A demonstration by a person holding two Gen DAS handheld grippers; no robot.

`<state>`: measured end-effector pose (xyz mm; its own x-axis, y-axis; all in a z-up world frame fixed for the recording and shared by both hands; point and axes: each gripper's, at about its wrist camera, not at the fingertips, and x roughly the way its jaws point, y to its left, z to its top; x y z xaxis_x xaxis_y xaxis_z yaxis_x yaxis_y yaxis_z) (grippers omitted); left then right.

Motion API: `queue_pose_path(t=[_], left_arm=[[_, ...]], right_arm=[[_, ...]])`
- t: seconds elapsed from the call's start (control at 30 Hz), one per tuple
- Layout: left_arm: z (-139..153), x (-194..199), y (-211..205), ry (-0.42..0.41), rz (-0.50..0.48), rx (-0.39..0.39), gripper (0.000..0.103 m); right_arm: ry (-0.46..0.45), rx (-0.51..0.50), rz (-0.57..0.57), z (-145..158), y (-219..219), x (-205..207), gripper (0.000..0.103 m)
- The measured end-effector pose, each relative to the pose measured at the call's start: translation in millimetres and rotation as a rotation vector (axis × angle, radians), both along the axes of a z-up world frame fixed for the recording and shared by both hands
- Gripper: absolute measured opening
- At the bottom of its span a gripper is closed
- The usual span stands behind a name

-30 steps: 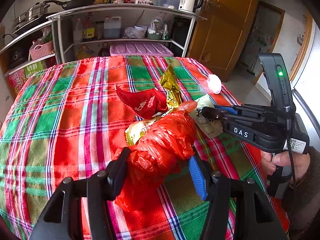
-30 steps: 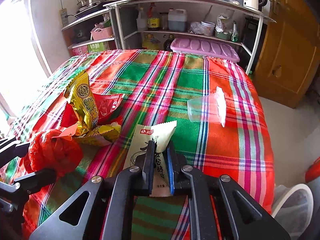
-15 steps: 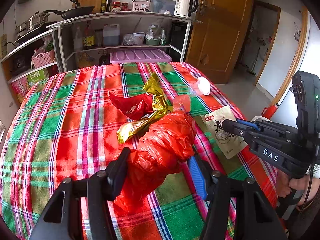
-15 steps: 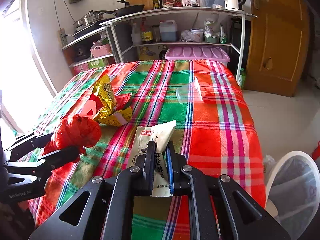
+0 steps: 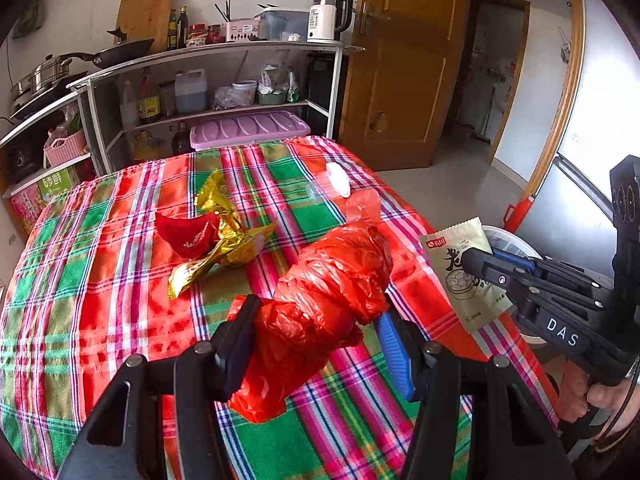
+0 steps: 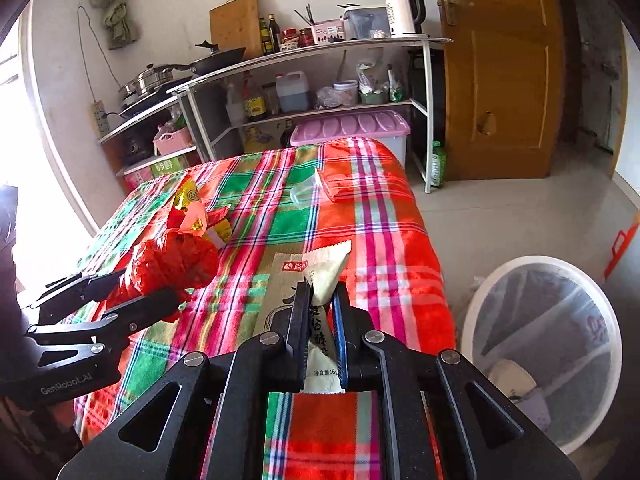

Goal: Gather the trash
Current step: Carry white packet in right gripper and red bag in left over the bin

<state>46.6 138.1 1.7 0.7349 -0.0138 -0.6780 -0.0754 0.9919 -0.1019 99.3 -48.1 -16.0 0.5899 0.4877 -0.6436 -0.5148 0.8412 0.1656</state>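
My left gripper (image 5: 316, 332) is shut on a crumpled red plastic bag (image 5: 320, 304) and holds it above the plaid table (image 5: 100, 320). It also shows in the right wrist view (image 6: 172, 264). My right gripper (image 6: 320, 300) is shut on a beige snack packet (image 6: 316, 276), lifted near the table's right edge; the packet also shows in the left wrist view (image 5: 456, 268). A gold wrapper (image 5: 224, 232), a red wrapper (image 5: 184, 232) and a clear plastic cup (image 6: 316, 192) lie on the table. A white trash bin (image 6: 548, 344) with a liner stands on the floor to the right.
A metal shelf (image 5: 216, 80) with pans, bottles and a kettle stands behind the table. A pink-lidded box (image 5: 248, 128) sits at its foot. A wooden door (image 5: 400, 80) is at the back right. The floor lies beyond the table's right edge.
Both grippers have lifted and pulled back from the table with their loads. The right gripper has swung right, bringing the trash bin into view.
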Motion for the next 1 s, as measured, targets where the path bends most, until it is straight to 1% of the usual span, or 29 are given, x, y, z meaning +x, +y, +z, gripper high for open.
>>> queue_pose_path(t=[0.17,0.6,0.73,0.83,1.0], left_arm=[[3.4,6.5,-22.0,-0.007,-0.038,0.013,0.059],[11.7,29.6,-86.8,-0.026,-0.164,0.044,0.059],[13.1,34.8,-107.0,-0.031,-0.196,0.063,0.059],[12.8,40.5,-120.0,-0.026,-0.217,0.062,0.059],[11.3,50.4,-146.9,-0.021,-0.259,0.069,0.059]], right_arm=[[-0.022,0.017,-0.065,7.1,-28.6,-5.8,0.011],[-0.056,0.005,-0.255,14.9,-104.0,-11.7,0.011],[-0.06,0.007,-0.306,14.3,-127.4,-11.4,0.011],[-0.056,0.013,-0.343,13.9,-143.2,-10.9,0.011],[-0.055,-0.008,-0.393,10.3,-161.8,-10.4,0.011]])
